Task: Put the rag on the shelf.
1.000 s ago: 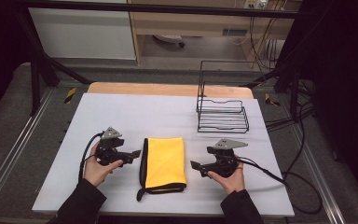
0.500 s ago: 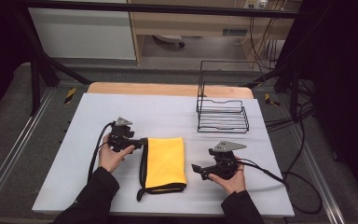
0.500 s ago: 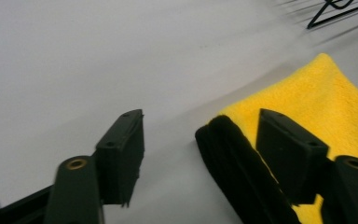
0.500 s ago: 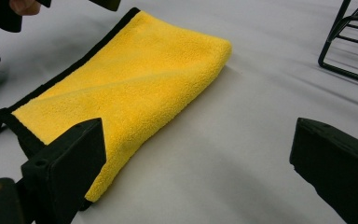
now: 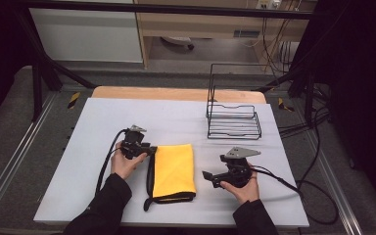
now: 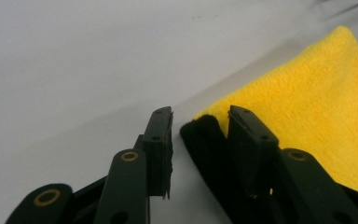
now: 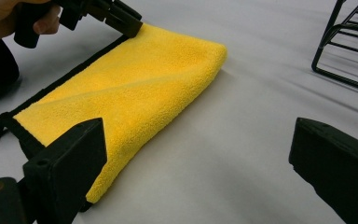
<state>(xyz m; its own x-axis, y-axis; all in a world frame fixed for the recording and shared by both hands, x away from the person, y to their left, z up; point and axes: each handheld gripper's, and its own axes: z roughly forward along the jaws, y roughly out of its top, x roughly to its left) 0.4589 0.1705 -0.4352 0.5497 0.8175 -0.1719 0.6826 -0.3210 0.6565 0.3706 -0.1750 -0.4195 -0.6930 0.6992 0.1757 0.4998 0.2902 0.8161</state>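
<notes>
A folded yellow cloth (image 5: 174, 169) with black trim lies on the white table (image 5: 176, 117) between my two hands. My left gripper (image 5: 152, 151) is at the cloth's far left corner. In the left gripper view its jaws (image 6: 198, 119) have just been closing and straddle the black-edged corner of the cloth (image 6: 317, 102); a small gap remains beside one jaw. The right gripper view shows the left gripper (image 7: 126, 23) touching that corner of the cloth (image 7: 140, 79). My right gripper (image 5: 208, 177) rests right of the cloth, jaws (image 7: 198, 128) wide open, nothing between them.
A black wire rack (image 5: 232, 120) stands at the back right of the table, and its bars (image 7: 349, 46) show in the right gripper view. Cables trail from both grippers. A wooden strip (image 5: 176, 93) runs along the table's far edge.
My left gripper has moved right and away from me to the cloth's far left corner, and its jaws have narrowed around that corner. The right gripper has stayed put.
</notes>
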